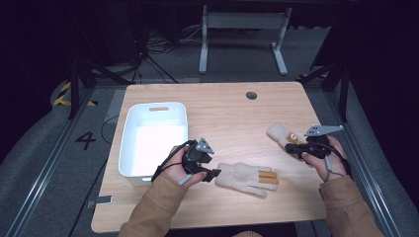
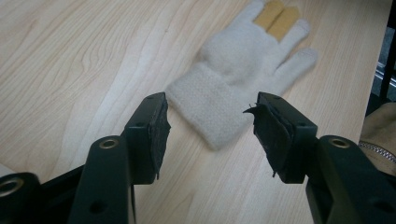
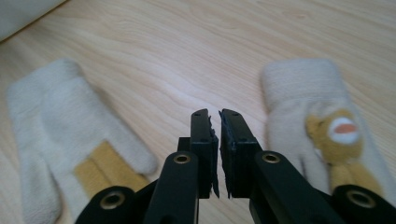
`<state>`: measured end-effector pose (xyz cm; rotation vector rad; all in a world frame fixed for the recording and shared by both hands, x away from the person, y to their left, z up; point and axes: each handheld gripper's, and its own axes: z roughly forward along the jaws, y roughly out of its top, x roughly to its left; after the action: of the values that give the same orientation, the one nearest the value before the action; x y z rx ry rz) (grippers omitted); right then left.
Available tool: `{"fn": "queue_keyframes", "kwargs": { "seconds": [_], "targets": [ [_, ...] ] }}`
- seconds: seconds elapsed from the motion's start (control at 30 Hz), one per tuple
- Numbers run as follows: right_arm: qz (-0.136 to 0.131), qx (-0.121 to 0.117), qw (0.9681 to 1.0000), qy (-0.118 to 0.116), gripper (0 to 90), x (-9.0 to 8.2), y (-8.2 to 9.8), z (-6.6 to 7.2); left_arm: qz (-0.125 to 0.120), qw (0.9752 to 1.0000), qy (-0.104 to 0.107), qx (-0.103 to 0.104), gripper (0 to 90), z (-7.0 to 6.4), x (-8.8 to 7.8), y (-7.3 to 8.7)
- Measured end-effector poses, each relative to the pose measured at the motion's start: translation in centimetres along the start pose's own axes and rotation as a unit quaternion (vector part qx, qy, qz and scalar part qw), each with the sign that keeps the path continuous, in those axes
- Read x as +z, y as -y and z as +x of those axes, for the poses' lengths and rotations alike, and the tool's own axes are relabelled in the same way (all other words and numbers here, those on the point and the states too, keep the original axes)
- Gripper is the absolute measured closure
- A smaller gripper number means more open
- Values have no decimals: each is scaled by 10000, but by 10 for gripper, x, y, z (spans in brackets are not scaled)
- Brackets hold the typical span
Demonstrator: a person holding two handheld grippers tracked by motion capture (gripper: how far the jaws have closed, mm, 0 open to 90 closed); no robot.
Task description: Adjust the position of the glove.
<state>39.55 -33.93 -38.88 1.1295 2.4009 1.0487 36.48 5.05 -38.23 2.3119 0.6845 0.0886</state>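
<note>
A floor marking (image 1: 85, 140) reads "4" — left tongs (image 2: 210, 123) gape wide before a glove (image 2: 243, 65); right tongs (image 3: 215, 122) closed, empty.

Overhead view; two close tabletop (image 1: 232, 118) views

Light fell from above onto the wooden table (image 1: 237, 113), which stood bright while the floor and the room behind it sank into near black. The white bin (image 1: 153, 138) glared, its inside washed out without detail. The high view was soft and slightly grainy. In the left gripper view the cream glove (image 2: 238, 65) blurred toward its fingertips at the far end. In the right gripper view the near black jaws were out of focus, and a pale sheen lay on the wood beyond them.
</note>
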Motion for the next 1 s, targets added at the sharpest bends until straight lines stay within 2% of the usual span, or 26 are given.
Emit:
{"fn": "queue_keyframes", "kwargs": {
  "seconds": [0.03, 0.07, 0.1, 0.13, 0.17, 0.23, 0.27, 0.3, 0.33, 0.37, 0.4, 0.43, 0.53, 0.57, 0.63, 0.67, 0.73, 0.83, 0.87, 0.93, 1.0],
  "targets": [
    [0, 0, 10000, 0, 846, 0, 0, 0, 0, 10000, 0, 0, 444, 0, 0, 0],
    [63, -71, 9998, -192, 849, 2, -1, 6, 1, 10000, 2, 0, 435, 0, 0, 0],
    [63, -71, 9998, -192, 849, 2, -1, 6, -10, 10000, -8, 4, 435, 0, 0, 0],
    [120, -239, 9989, -394, 857, 6, -4, 15, -8, 10000, -22, 13, 408, -1, 0, -1],
    [120, -239, 9989, -394, 857, 6, -4, 15, -8, 10000, -27, 26, 408, -1, 0, -1],
    [205, -450, 9973, -542, 868, 9, -7, 25, -11, 10000, 14, 53, 396, -3, 0, -2],
    [292, -629, 9947, -758, 871, 13, -9, 36, -30, 10000, 24, 69, 390, -4, 0, -2],
    [292, -629, 9947, -758, 871, 13, -9, 36, -37, 10000, 42, 78, 390, -4, 0, -3],
    [340, -734, 9934, -817, 872, 16, -10, 41, -49, 10000, 45, 71, 387, -5, -1, -3],
    [478, -885, 9900, -991, 876, 22, -12, 52, -36, 10000, 49, 72, 381, -5, -1, -2],
    [516, -938, 9879, -1126, 876, 25, -12, 56, -36, 10000, 49, 72, 378, -5, -1, -2],
    [516, -938, 9879, -1126, 876, 25, -12, 56, -37, 10000, 39, 71, 378, -5, -2, -2],
    [629, -1020, 9820, -1457, 876, 32, -12, 68, -70, 10000, 8, 65, 357, -4, -2, -2],
    [696, -1112, 9783, -1606, 879, 38, -11, 73, -66, 10000, 10, 65, 343, -4, -2, -2],
    [835, -1221, 9745, -1686, 880, 44, -9, 79, -73, 9999, 2, 96, 338, -4, -1, -3],
    [835, -1221, 9745, -1686, 880, 44, -9, 79, -73, 9999, 2, 96, 335, -4, -1, -3],
    [975, -1345, 9697, -1790, 881, 51, -5, 87, -79, 9999, 20, 106, 332, -5, 0, -5],
    [1110, -1411, 9668, -1821, 881, 57, -2, 94, -74, 9999, 34, 150, 329, -6, 2, -6],
    [1173, -1468, 9636, -1903, 880, 60, 1, 98, -63, 9999, 50, 151, 328, -6, 3, -7],
    [1185, -1467, 9629, -1932, 881, 61, 1, 100, -71, 9998, 49, 167, 327, -7, 4, -7],
    [1226, -1532, 9598, -2006, 881, 64, 3, 103, -60, 9998, 58, 175, 325, -7, 4, -8]
  ]
}}
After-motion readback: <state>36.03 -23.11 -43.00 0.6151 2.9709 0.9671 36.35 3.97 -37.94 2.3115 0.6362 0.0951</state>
